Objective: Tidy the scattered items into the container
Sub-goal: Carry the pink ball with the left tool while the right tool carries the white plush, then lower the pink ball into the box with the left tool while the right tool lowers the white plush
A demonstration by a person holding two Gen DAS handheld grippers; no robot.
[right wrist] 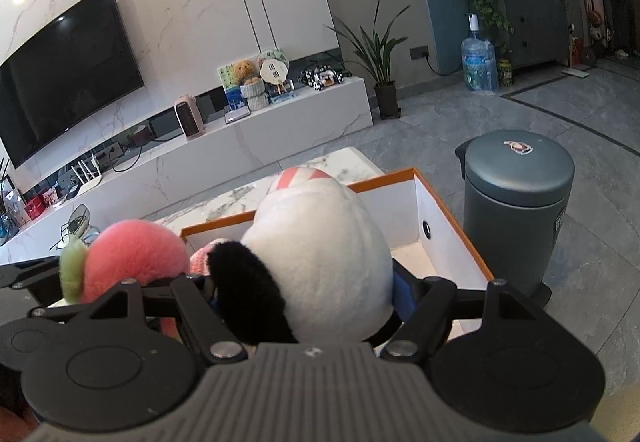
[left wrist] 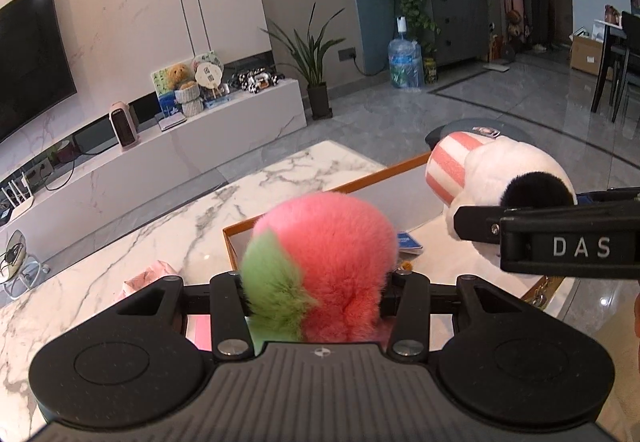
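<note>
Plush toys fill both tongs: the left tongs [left wrist: 316, 294] pinch a pink plush peach [left wrist: 332, 242] with a green leaf tuft, and the right tongs [right wrist: 308, 306] pinch a white plush toy [right wrist: 320, 250] with a black ear and a pink-striped hat. Both hang above the near edge of the orange-rimmed box [right wrist: 452, 238] on the marble tabletop [left wrist: 160, 226]. Judging by the fur, both are light and soft and will squash under the pads, so a grip across the thick middle of the body should hold best; a hold on loose fur could slip.
</note>
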